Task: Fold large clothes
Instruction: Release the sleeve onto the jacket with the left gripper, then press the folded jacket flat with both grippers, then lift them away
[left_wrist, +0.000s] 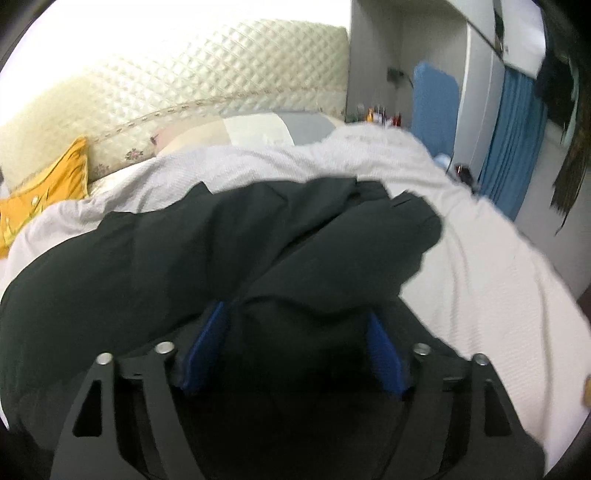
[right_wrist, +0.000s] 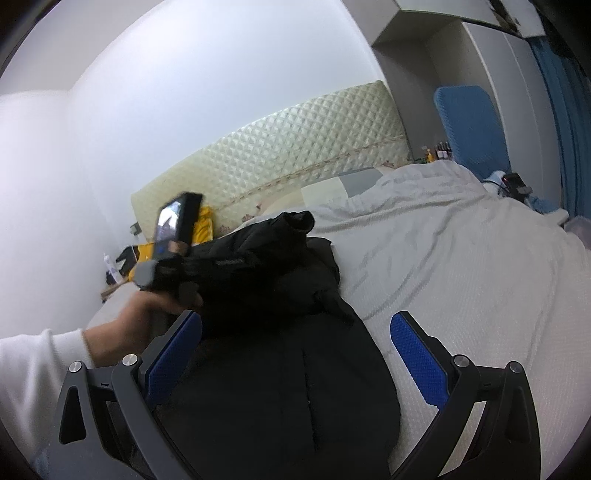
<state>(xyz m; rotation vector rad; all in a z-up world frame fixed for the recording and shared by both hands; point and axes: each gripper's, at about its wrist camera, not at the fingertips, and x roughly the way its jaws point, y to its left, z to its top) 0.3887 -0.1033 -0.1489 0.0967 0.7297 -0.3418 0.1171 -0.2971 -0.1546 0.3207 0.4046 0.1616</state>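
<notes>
A large black jacket (left_wrist: 221, 243) lies bunched on a white bedspread (left_wrist: 461, 240). In the left wrist view my left gripper (left_wrist: 295, 317) has its blue pads (left_wrist: 210, 339) wide apart, with a thick fold of the jacket lying between them. In the right wrist view the jacket (right_wrist: 280, 369) spreads below my right gripper (right_wrist: 295, 325), which is open and empty just above it. The left gripper (right_wrist: 173, 258), held in a hand, sits at the jacket's raised left part (right_wrist: 258, 254).
A quilted cream headboard (left_wrist: 207, 74) stands behind the bed. A yellow pillow (left_wrist: 48, 184) lies at the left. A blue board (left_wrist: 436, 107) and blue curtain (left_wrist: 513, 147) stand at the right by a wardrobe. Small bottles (left_wrist: 380, 116) sit behind the bed.
</notes>
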